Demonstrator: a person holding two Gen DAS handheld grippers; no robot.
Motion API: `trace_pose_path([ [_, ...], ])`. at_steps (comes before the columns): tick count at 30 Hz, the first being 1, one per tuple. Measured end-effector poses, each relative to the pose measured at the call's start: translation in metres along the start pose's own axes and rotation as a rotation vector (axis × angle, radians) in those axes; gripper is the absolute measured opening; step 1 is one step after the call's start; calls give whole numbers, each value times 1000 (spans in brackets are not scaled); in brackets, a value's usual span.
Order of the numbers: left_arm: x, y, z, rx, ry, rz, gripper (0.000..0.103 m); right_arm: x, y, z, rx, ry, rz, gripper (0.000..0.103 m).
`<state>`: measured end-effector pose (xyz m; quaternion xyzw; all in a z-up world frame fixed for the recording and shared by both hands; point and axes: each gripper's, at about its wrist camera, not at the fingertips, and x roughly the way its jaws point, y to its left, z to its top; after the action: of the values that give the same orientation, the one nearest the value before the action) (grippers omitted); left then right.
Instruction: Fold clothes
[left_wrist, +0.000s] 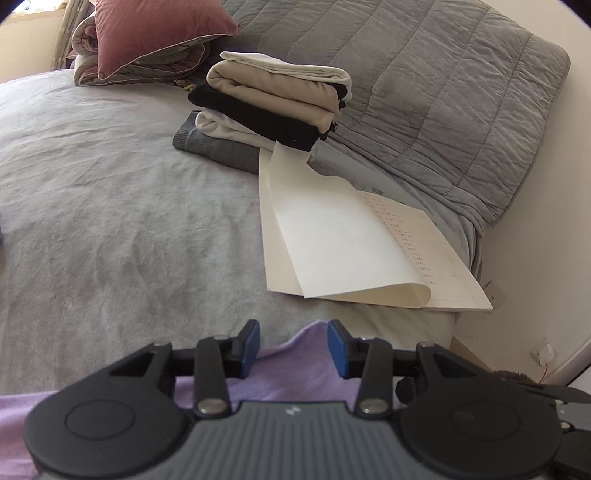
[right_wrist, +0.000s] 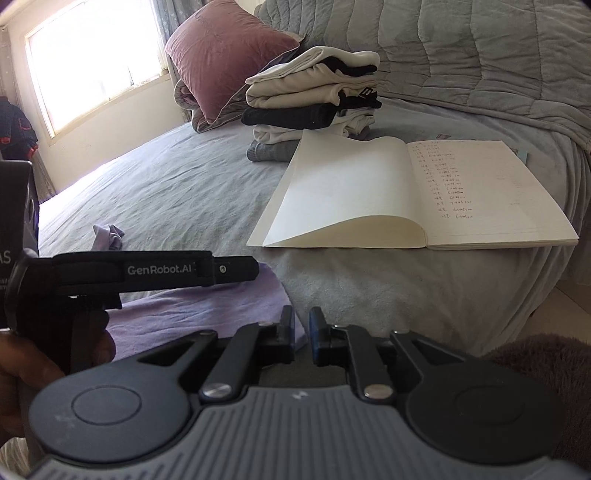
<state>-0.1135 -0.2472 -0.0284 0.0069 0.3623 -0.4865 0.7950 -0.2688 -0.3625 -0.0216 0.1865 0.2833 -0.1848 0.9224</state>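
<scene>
From the left wrist view, a stack of folded clothes (left_wrist: 273, 107) sits on the bed (left_wrist: 110, 192), well up from the near edge, with grey, white, black and beige layers one on top of another. That pile looks like finished work. An open notebook (left_wrist: 354, 251) lies just in front of it, one corner touching the pile's base. Close in, a lilac garment (left_wrist: 291, 354) is spread at the near edge of the bed. The left tongs (left_wrist: 291, 347) stand partly open above its raised corner; the blue pads do not press on the cloth, so nothing is gripped.

From the right wrist view, the same pile (right_wrist: 314, 99) stands beyond the notebook (right_wrist: 413, 195), beside a pink pillow (right_wrist: 225, 51). The lilac garment (right_wrist: 207, 306) lies flat below the left tongs' black body (right_wrist: 147, 271), with a crumpled part (right_wrist: 107, 236) further off on the bed. The right tongs (right_wrist: 303, 339) show only a narrow gap between the pads, and nothing is seen caught in it.

Judging by this, most items are folded and stacked; the lilac piece remains to be folded and added.
</scene>
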Motion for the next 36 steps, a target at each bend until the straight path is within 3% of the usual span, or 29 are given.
trace_pose_path([
  [9, -64, 63, -4, -56, -18, 168, 50, 10, 39, 5, -118, 14, 118, 16],
  [12, -90, 93, -7, -87, -21, 247, 51, 19, 51, 8, -144, 32, 168, 26],
  [13, -98, 102, -8, -101, -19, 276, 52, 23, 56, 9, -157, 35, 181, 35],
  [15, -112, 121, -9, -135, -12, 338, 52, 30, 65, 12, -188, 41, 203, 37],
  [19, -145, 164, -11, -283, -6, 465, 51, 45, 84, 18, -246, 59, 245, 37],
  [24, -172, 209, -8, -486, -11, 559, 49, 62, 106, 22, -331, 78, 311, 37],
  [29, -168, 230, -4, -605, 55, 589, 39, 78, 122, 27, -393, 103, 408, 37],
  [33, -157, 232, -3, -643, 97, 662, 29, 90, 128, 31, -421, 126, 445, 37],
  [35, -154, 231, -3, -646, 103, 716, 6, 95, 130, 30, -446, 134, 448, 37],
  [36, -155, 231, -3, -650, 98, 732, 4, 97, 132, 29, -459, 138, 450, 37],
])
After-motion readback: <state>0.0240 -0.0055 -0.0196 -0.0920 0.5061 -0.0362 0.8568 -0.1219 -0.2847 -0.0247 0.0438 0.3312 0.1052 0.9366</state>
